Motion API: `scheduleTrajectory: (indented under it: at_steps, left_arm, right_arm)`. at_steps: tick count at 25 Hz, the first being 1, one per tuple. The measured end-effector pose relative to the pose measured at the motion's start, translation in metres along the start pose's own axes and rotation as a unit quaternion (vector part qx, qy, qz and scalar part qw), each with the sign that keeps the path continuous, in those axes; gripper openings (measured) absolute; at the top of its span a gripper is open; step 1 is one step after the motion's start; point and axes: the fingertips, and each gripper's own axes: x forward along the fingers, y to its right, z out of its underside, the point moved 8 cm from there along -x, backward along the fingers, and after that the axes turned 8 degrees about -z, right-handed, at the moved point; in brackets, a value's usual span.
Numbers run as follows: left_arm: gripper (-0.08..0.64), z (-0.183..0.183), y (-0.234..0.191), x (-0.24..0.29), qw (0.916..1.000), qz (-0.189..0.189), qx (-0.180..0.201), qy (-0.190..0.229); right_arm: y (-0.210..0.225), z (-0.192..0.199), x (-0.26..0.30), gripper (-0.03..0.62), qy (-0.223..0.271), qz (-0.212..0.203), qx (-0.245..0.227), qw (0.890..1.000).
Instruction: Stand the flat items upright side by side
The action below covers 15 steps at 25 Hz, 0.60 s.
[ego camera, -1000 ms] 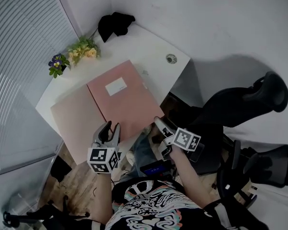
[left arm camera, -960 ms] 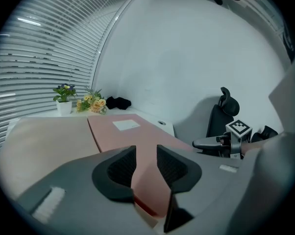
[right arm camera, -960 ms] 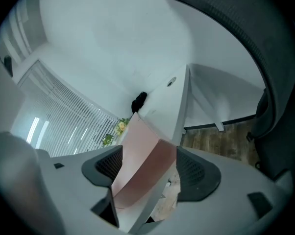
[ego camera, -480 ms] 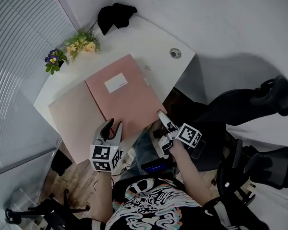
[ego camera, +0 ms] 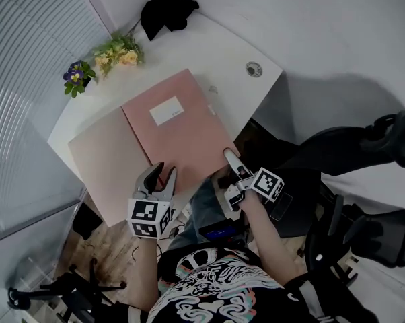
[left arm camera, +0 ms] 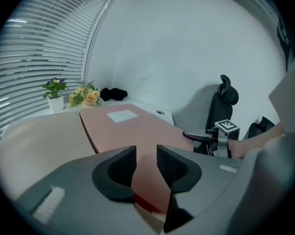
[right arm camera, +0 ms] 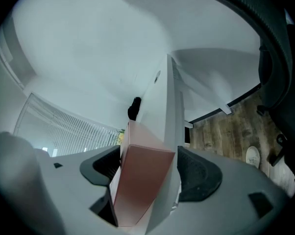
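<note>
Right tongs point(right arm camera: 148, 156) wide, jaws just been opening, astride the dark pink folder's point(ego camera: 179, 130) near corner and the bench point(ego camera: 223, 52) lip. Left tongs point(left arm camera: 145, 153) narrow, unclamped, at its edge. Folder lies flat (paler folder point(ego camera: 105, 163) alongside). Risk: closing pinches the bench too, and the lift stalls.

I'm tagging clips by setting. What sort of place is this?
Most likely an office: a white desk with a cable grommet, a black office chair beside it, slatted window blinds along one side, and pink folders lying flat on the desk.
</note>
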Motion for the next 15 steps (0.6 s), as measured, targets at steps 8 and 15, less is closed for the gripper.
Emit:
scheduleTrajectory:
  at_steps: [8,15]
  left_arm:
    - [0.129,0.0021,0.0003,0.001,1.0,0.004,0.005,-0.005]
    - [0.127,0.0021,-0.0015,0.0023,0.9999,-0.003,0.007,-0.011]
  right_arm:
    - [0.0016,-0.0006,-0.0002,0.341,0.002,-0.011,-0.005,1.0]
    - [-0.0013,-0.0001,-0.0015,0.336,0.009,-0.001,-0.009,1.0]
